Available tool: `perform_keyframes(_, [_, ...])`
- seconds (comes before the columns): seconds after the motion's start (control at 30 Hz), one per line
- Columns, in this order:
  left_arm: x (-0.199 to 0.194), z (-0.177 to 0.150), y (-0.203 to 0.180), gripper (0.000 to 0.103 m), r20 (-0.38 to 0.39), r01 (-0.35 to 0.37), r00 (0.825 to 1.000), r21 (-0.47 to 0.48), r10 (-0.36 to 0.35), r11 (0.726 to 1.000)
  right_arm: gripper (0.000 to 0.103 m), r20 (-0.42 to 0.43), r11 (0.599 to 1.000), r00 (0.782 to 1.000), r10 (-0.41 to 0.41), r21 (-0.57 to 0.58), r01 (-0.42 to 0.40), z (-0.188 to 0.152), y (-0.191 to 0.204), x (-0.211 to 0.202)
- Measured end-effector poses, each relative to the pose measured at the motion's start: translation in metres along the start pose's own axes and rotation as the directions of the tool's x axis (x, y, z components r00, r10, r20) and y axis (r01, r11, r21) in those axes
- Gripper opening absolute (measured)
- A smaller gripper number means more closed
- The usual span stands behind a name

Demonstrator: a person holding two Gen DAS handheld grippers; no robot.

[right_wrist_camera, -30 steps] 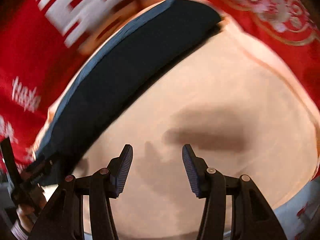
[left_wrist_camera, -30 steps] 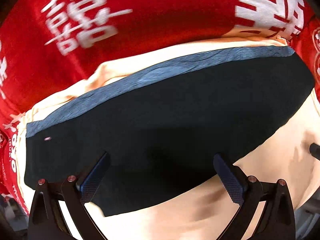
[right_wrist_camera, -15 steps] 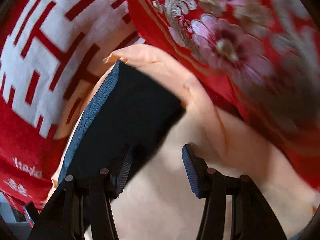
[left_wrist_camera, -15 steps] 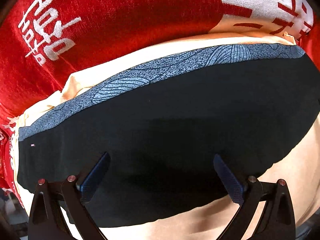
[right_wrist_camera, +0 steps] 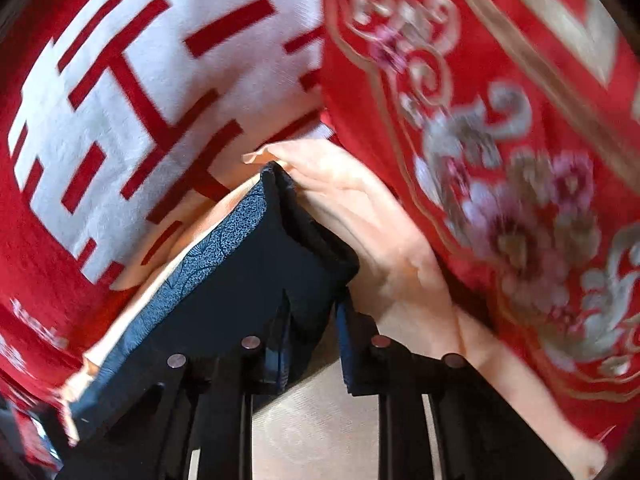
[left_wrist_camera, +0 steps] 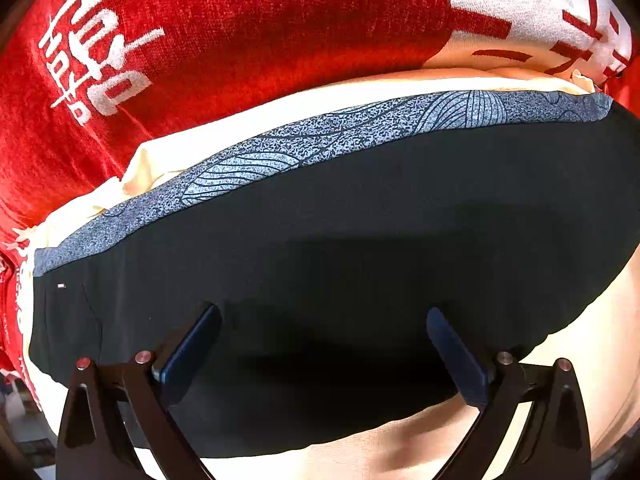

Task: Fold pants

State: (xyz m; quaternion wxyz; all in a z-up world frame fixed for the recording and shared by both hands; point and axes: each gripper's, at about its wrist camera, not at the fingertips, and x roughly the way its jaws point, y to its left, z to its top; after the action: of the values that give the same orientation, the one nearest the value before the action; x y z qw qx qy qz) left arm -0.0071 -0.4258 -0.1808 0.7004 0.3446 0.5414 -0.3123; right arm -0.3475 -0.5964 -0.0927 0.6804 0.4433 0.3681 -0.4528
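The pants are dark, almost black, with a grey-blue patterned waistband along the far edge. They lie flat on a peach cloth. My left gripper is open, its fingers spread wide just over the near part of the pants, holding nothing. In the right wrist view the pants' end shows folded layers. My right gripper has its jaws closed in on the near corner of that end, with dark cloth between the fingers.
A red blanket with white characters lies beyond the pants. A red embroidered cover with flowers lies to the right. The peach cloth is wrinkled by the pants' end.
My right gripper has swung from the bare peach cloth to the pants' right end and narrowed its jaws on the corner. My left gripper has stayed open and moved slightly closer over the pants.
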Motion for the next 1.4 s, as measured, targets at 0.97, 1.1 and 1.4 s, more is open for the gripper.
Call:
perform_keyframes(0.97, [0.010, 0.003, 0.007, 0.103, -0.018, 0.019, 1.000, -0.034, -0.020, 0.999, 0.044, -0.161, 0.936, 0.930, 0.332, 0.182, -0.303, -0.085, -0.013, 0.011])
perform_keyframes(1.1, [0.009, 0.003, 0.007, 0.103, -0.018, 0.019, 1.000, -0.034, -0.019, 0.999, 0.048, -0.125, 0.918, 0.922, 0.367, 0.209, -0.337, -0.081, -0.017, 0.017])
perform_keyframes(1.4, [0.011, 0.003, 0.007, 0.103, -0.016, 0.009, 1.000, -0.033, -0.010, 0.999, 0.050, 0.001, 0.883, 0.916, 0.401, 0.266, -0.387, -0.055, -0.021, 0.031])
